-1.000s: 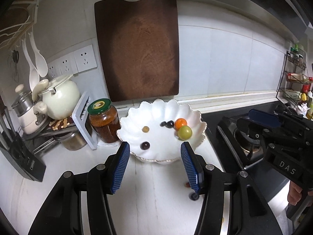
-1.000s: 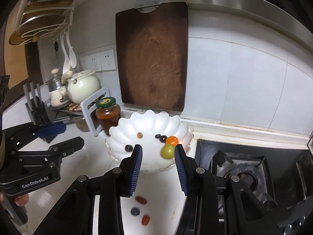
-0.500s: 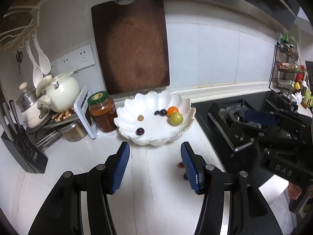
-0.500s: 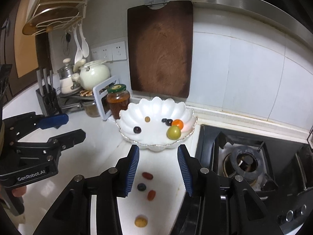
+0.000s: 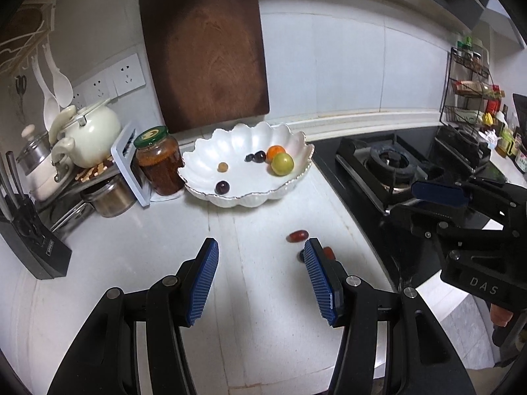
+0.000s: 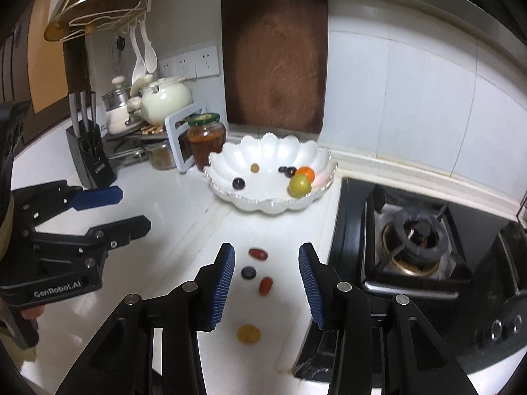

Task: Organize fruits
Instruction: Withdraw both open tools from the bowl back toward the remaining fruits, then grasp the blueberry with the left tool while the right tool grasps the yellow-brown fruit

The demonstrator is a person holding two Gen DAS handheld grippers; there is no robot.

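Observation:
A white scalloped bowl (image 5: 210, 161) (image 6: 273, 154) stands by the wall. It holds a green fruit (image 5: 282, 163), an orange one (image 5: 275, 151), dark grapes (image 5: 260, 156) and a small tan fruit (image 5: 223, 167). On the counter in front lie a red oblong fruit (image 6: 258, 253), a dark blue berry (image 6: 248, 273), another red fruit (image 6: 265, 285) and a yellow one (image 6: 248, 333). My right gripper (image 6: 266, 252) hangs open above them, touching none. My left gripper (image 5: 260, 250) is open over bare counter, and the red fruit (image 5: 298, 236) lies just beyond its right finger.
A jar with a green lid (image 5: 159, 161) stands left of the bowl, beside a rack with a cream pot (image 5: 92, 138). A knife block (image 6: 89, 151) is at the far left. A black gas hob (image 6: 411, 237) borders the counter on the right. A brown cutting board (image 5: 207, 49) hangs behind.
Both grippers have drawn back from the bowl and sunk a little. More loose fruit on the counter has come into view. The right jaws stand slightly wider than a second ago.

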